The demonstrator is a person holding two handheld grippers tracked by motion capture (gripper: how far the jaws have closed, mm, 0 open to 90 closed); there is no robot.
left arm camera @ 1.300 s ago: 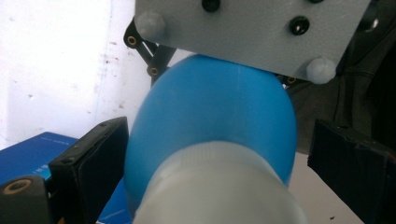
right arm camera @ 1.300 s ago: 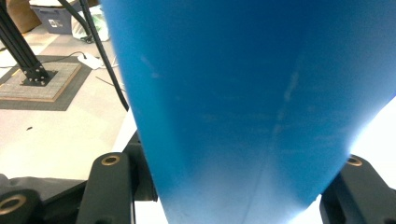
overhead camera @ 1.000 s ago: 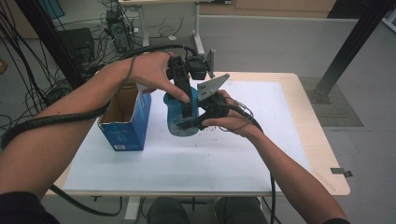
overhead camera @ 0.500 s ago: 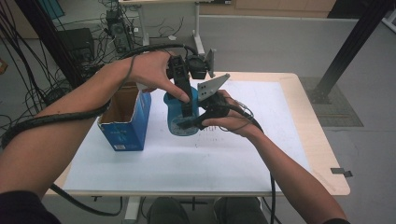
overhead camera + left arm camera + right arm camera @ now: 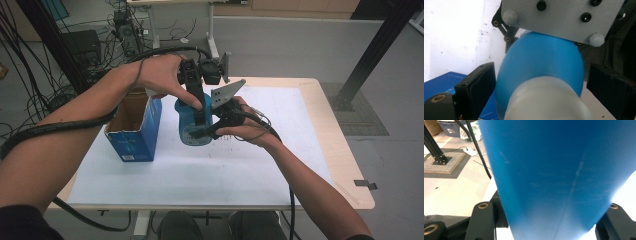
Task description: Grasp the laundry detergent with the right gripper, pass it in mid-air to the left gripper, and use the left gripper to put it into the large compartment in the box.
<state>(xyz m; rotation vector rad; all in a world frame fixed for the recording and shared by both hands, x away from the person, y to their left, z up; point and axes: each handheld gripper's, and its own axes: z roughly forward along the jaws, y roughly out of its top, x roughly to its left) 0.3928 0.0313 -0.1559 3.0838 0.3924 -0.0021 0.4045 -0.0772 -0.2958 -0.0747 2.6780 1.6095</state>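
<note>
Smooth blue plastic bottle (image 5: 192, 125), white ribbed cap, sits clamped by right claw (image 5: 207, 131); left claw (image 5: 200, 112) straddles it.

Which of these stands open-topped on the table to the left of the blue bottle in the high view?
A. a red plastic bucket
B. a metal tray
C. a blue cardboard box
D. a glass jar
C: the blue cardboard box stands on the table with its top open, left of the blue bottle that both grippers meet.
</note>
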